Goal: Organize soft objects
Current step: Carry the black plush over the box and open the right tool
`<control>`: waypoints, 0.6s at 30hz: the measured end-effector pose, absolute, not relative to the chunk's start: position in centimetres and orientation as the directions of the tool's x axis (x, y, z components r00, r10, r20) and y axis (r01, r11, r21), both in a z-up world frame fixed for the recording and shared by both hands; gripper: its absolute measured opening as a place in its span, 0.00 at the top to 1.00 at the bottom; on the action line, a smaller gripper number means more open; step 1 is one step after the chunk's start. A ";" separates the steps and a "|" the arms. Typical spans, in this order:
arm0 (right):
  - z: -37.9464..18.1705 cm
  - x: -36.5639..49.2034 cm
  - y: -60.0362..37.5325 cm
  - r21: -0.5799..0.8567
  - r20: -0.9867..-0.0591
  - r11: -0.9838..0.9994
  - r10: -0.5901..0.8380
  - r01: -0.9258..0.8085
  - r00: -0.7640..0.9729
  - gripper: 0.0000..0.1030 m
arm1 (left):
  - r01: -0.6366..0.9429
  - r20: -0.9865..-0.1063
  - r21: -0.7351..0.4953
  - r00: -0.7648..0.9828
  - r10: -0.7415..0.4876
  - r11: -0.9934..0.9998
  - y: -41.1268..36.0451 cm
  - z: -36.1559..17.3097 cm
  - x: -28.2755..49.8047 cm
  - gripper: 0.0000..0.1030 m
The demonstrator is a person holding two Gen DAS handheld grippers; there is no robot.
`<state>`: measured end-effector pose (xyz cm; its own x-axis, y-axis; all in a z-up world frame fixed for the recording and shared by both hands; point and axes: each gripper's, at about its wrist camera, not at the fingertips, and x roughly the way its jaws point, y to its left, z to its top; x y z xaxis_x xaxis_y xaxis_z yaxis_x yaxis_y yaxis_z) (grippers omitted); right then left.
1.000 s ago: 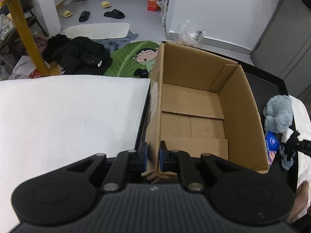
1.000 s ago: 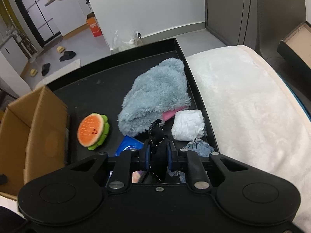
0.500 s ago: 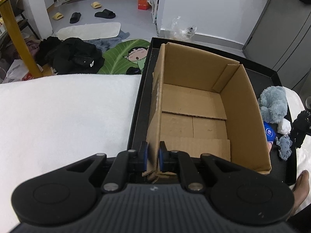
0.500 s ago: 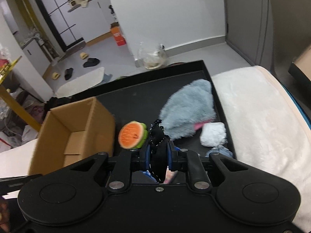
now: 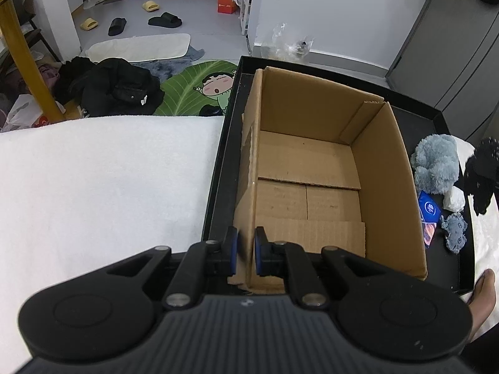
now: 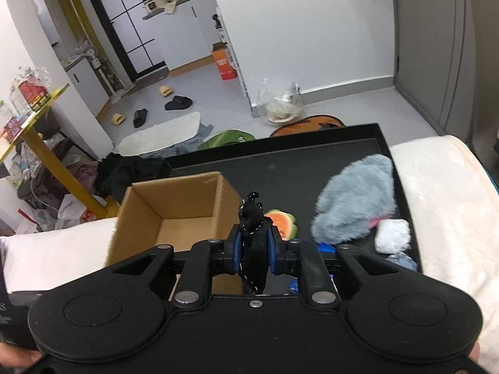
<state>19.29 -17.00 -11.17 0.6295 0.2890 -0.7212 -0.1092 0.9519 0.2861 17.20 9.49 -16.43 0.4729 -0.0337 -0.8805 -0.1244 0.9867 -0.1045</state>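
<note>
Two white blankets (image 5: 103, 180) flank the black tray (image 6: 280, 168) in our cluttered room, where our left gripper (image 5: 245, 254) pinches the near wall of the empty cardboard box (image 5: 312, 168) and our right gripper (image 6: 253, 251) clamps a black soft toy (image 6: 254, 240) above the tray.
</note>
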 end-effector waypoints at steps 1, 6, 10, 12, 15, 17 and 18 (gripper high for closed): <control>-10.9 19.4 -16.5 0.288 -0.718 0.950 0.296 -0.118 0.630 0.83 | -0.128 -0.881 -0.108 0.473 -0.035 0.986 9.5 -16.5 17.2 0.90; -10.1 20.0 -14.4 0.290 -0.705 0.943 0.327 -0.165 0.630 0.83 | -0.130 -0.878 -0.125 0.476 -0.048 0.984 9.7 -16.7 17.3 0.91; -9.7 20.2 -12.9 0.307 -0.692 0.930 0.362 -0.200 0.625 0.83 | -0.127 -0.879 -0.124 0.475 -0.049 0.984 9.7 -16.8 17.4 0.91; -9.5 20.3 -12.1 0.312 -0.689 0.925 0.377 -0.217 0.619 0.83 | -0.130 -0.879 -0.129 0.474 -0.053 0.983 9.9 -16.9 17.3 0.90; -9.5 20.5 -10.7 0.311 -0.692 0.917 0.398 -0.249 0.602 0.83 | -0.135 -0.878 -0.145 0.474 -0.065 0.980 10.1 -16.9 17.2 0.90; -9.6 20.6 -10.0 0.308 -0.696 0.913 0.407 -0.265 0.591 0.83 | -0.138 -0.878 -0.151 0.473 -0.069 0.979 10.2 -16.9 17.2 0.90; -9.7 20.6 -9.7 0.308 -0.698 0.911 0.412 -0.274 0.585 0.83 | -0.138 -0.878 -0.153 0.473 -0.070 0.979 10.3 -16.9 17.3 0.90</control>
<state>20.64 -9.65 -9.66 0.5854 0.4119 -0.6984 -0.2742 0.9112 0.3076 17.31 10.26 -16.85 0.4726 -0.0701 -0.8785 -0.1385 0.9785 -0.1526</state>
